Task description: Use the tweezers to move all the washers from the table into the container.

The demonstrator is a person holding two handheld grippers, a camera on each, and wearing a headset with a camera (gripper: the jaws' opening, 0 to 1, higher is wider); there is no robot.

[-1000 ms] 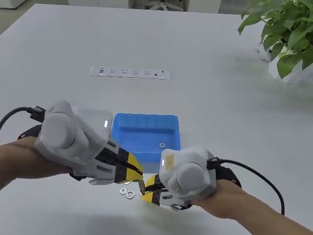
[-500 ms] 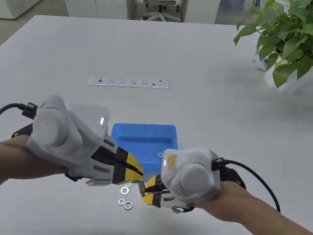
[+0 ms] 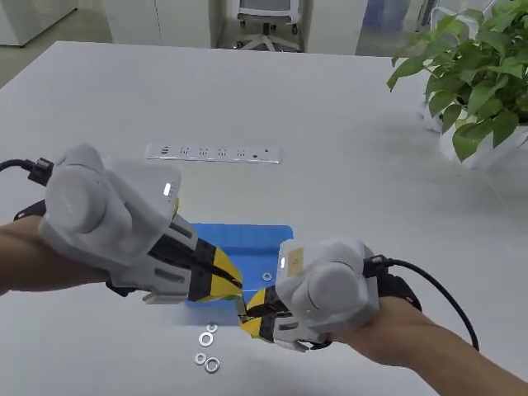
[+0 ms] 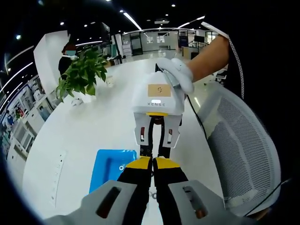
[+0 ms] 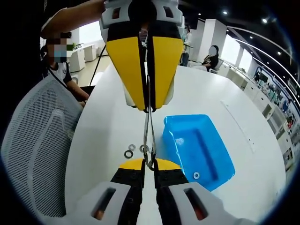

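Note:
My two grippers face each other tip to tip over the white table. The left gripper (image 3: pixel 233 289) (image 4: pixel 152 162) and the right gripper (image 3: pixel 252 317) (image 5: pixel 149 165) are both shut on thin metal tweezers (image 5: pixel 148 131), which span the short gap between them. Several small steel washers (image 3: pixel 207 348) (image 5: pixel 132 150) lie on the table just below and on the near side of the grippers. The blue container (image 3: pixel 244 239) (image 5: pixel 201 147) (image 4: pixel 108 168) sits behind the grippers, with one washer (image 3: pixel 267 277) (image 5: pixel 196 175) inside it.
A white power strip (image 3: pixel 213 153) lies beyond the container. A potted plant (image 3: pixel 472 78) stands at the table's far right. A mesh office chair (image 5: pixel 33 140) is at the near table edge. People sit in the background.
The head camera has tilted up. Both grippers, still joined on the tweezers, now stand farther from the washers and overlap the container's near edge.

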